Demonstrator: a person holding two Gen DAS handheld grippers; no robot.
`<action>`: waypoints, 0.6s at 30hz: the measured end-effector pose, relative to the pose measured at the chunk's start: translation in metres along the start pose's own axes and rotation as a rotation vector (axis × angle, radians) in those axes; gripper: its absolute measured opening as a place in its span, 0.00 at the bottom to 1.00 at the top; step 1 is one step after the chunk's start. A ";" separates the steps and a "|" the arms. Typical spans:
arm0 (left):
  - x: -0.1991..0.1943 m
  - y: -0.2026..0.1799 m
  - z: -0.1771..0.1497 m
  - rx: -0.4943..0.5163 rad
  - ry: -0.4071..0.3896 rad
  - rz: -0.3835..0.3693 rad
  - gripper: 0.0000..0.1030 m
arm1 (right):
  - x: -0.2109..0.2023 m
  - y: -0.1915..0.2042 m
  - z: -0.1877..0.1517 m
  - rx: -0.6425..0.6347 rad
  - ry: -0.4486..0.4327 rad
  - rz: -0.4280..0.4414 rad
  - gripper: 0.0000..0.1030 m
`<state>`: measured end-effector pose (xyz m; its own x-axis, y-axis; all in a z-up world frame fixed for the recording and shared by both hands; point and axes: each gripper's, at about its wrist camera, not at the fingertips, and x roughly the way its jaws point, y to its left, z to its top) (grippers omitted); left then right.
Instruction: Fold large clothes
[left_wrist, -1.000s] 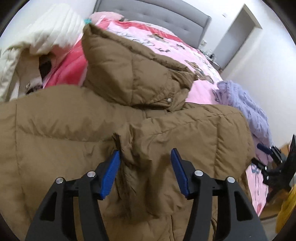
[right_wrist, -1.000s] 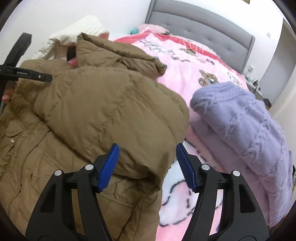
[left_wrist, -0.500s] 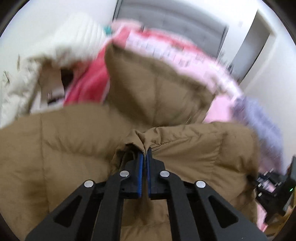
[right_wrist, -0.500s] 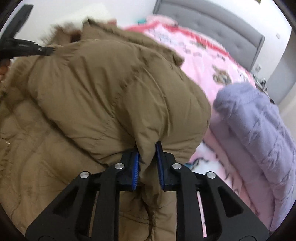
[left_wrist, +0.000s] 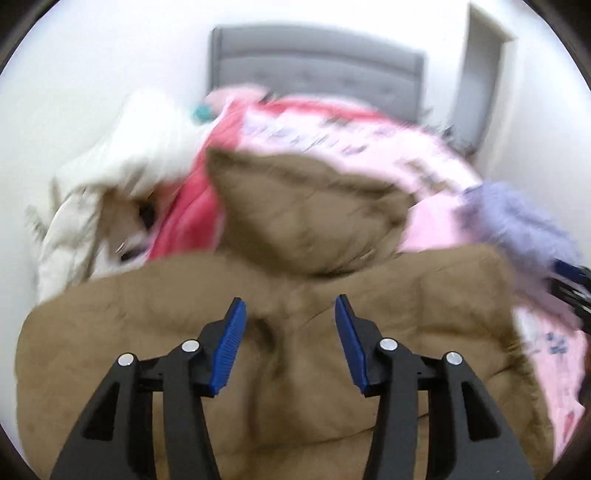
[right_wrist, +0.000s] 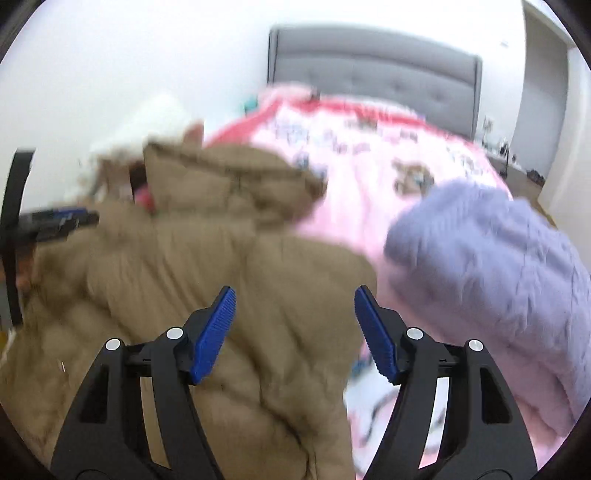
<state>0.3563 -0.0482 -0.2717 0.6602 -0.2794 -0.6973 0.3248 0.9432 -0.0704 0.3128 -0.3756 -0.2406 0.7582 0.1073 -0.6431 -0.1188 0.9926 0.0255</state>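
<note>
Left wrist view: looks forward along the left claw, close above the brown puffer coat, facing up the bed toward the grey headboard.
Right wrist view: same heading from further right, along the right claw, close over the coat's right edge.
Shared: coat, pink blanket, purple knit, headboard. Both blurred.

Left claw, right claw: black frames, ribbed blue pads, silver screws.
</note>
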 end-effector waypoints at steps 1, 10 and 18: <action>0.007 -0.009 0.005 0.024 0.015 -0.049 0.58 | 0.014 -0.004 0.005 0.003 0.006 -0.002 0.53; 0.120 -0.019 -0.009 0.011 0.319 -0.044 0.59 | 0.129 -0.011 -0.012 0.093 0.243 0.007 0.46; 0.141 -0.016 -0.022 0.011 0.365 -0.059 0.60 | 0.162 -0.019 -0.039 0.098 0.315 0.038 0.46</action>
<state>0.4290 -0.0982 -0.3845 0.3558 -0.2493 -0.9007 0.3636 0.9248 -0.1124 0.4126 -0.3790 -0.3752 0.5173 0.1370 -0.8448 -0.0697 0.9906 0.1180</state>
